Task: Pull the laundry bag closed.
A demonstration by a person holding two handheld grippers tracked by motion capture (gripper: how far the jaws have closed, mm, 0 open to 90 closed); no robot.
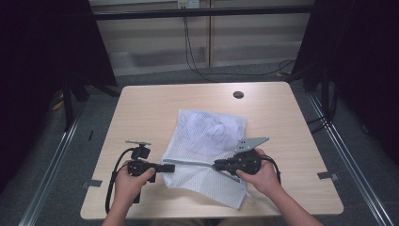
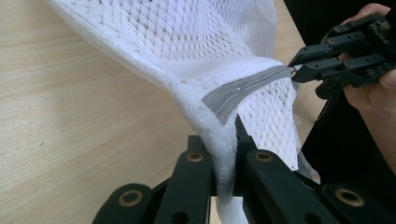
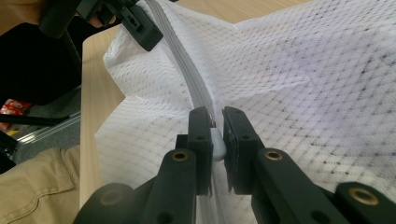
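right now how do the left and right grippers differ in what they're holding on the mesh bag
The left gripper pinches the bunched white end of the mesh bag, beside the end of the grey zipper; the right gripper clamps the small pale zipper pull. In the high view the left one sits at the bag's left edge, the right one further along the zipper. Both are shut, and the zipper is stretched between them.

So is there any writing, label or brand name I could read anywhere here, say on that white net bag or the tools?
None can be read.
White mesh bag and its grey zipper: no print or tag.
Both hand-held grippers, left and right: no markings.
Red packet beyond the table edge: print too blurred to read.
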